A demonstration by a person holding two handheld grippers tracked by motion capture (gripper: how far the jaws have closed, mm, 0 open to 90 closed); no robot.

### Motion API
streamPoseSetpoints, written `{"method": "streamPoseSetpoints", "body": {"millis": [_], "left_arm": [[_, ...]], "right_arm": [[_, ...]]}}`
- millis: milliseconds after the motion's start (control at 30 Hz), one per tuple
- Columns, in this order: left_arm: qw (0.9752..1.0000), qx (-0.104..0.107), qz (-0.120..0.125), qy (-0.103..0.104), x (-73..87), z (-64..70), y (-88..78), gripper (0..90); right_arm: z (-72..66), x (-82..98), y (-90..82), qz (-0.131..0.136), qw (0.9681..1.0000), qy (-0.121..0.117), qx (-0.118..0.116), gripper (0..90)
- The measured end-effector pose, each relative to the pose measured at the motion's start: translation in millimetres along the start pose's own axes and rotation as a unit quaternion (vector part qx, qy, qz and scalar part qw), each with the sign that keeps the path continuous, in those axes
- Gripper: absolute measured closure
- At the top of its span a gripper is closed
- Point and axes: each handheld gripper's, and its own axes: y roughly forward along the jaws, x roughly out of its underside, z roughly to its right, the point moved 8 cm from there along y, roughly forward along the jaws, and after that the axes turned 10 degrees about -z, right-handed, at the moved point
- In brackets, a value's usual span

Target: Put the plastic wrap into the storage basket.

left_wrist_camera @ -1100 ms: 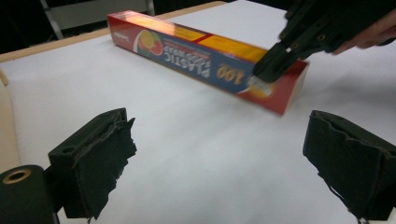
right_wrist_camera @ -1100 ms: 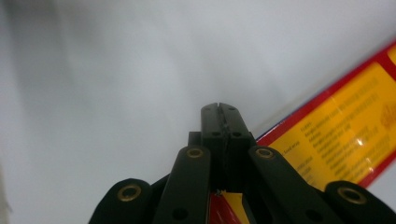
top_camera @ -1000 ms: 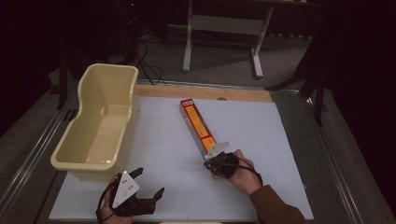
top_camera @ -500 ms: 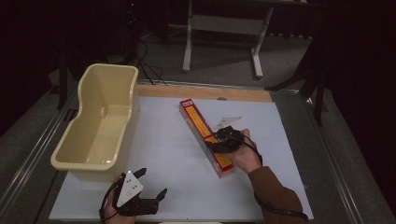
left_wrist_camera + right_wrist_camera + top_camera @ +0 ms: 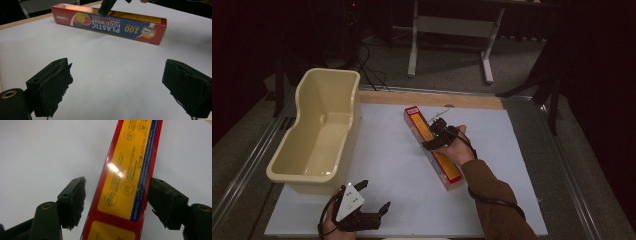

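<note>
A long red and yellow plastic food wrap box (image 5: 446, 167) lies diagonally on the white table top (image 5: 387, 150). My right gripper (image 5: 433, 133) is over the box's middle, open, with one jaw on each side. In the right gripper view the box (image 5: 125, 175) runs up between the jaws of the right gripper (image 5: 117, 195); the right jaw sits close to its blue edge, the left jaw stands a little apart. My left gripper (image 5: 374, 195) rests open near the front edge, holding nothing. From the left gripper (image 5: 117, 85) the box (image 5: 110, 23) lies well ahead.
A cream plastic tub (image 5: 302, 175) stands empty along the table's left side. A wooden strip (image 5: 427, 99) runs along the far edge. Metal rails (image 5: 562, 165) flank the table. A table frame (image 5: 452, 25) stands on the floor beyond.
My right gripper has moved away from the person along the box, from its near end to its middle. The left gripper has barely shifted.
</note>
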Motion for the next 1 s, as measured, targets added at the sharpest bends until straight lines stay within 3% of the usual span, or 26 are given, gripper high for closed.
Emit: {"method": "streamPoseSetpoints", "body": {"millis": [167, 233, 333, 367, 533, 633, 767, 900, 1000], "left_arm": [[1.0, 0.001, 0.0, 0.0, 0.1, 0.1, 0.2, 7.9], [1.0, 0.001, -0.001, 0.0, 0.2, 0.2, 0.1, 7.9], [1.0, 0.001, -0.001, -0.001, 0.2, 0.3, 0.4, 7.9], [1.0, 0.001, -0.001, -0.001, 0.2, 0.2, 0.3, 7.9], [1.0, 0.002, -0.001, -0.003, 0.4, -0.2, 0.1, 7.9], [1.0, 0.001, -0.001, -0.001, 0.4, 0.3, 0.1, 7.9], [1.0, 0.002, 0.0, -0.003, 0.4, 0.0, -0.2, 7.9], [1.0, 0.001, 0.0, -0.003, 0.5, -0.2, -0.5, 7.9], [1.0, 0.001, 0.001, -0.003, 0.4, -0.4, -0.8, 7.9]], "right_arm": [[2.1, -3.3, 3.9, -0.012, 0.9999, 0.005, 0.005, 28.9], [4.3, -5.2, 8.6, -0.031, 0.9995, 0.003, 0.01, 27.2], [4.4, -5.3, 12.4, -0.047, 0.9989, 0.002, 0.007, 26.6], [5.6, -3.4, 18.0, -0.075, 0.9972, 0.004, -0.001, 30.0], [6.0, -4.0, 20.9, -0.089, 0.9959, 0.012, -0.011, 30.0], [5.9, -3.8, 26.2, -0.118, 0.9928, 0.012, -0.018, 29.6], [5.8, -3.8, 31.6, -0.135, 0.9904, 0.015, -0.025, 29.8], [6.5, -2.3, 31.3, -0.164, 0.9845, 0.053, -0.035, 34.5], [5.8, -3.0, 30.6, -0.169, 0.9826, 0.069, -0.034, 36.0]]}}
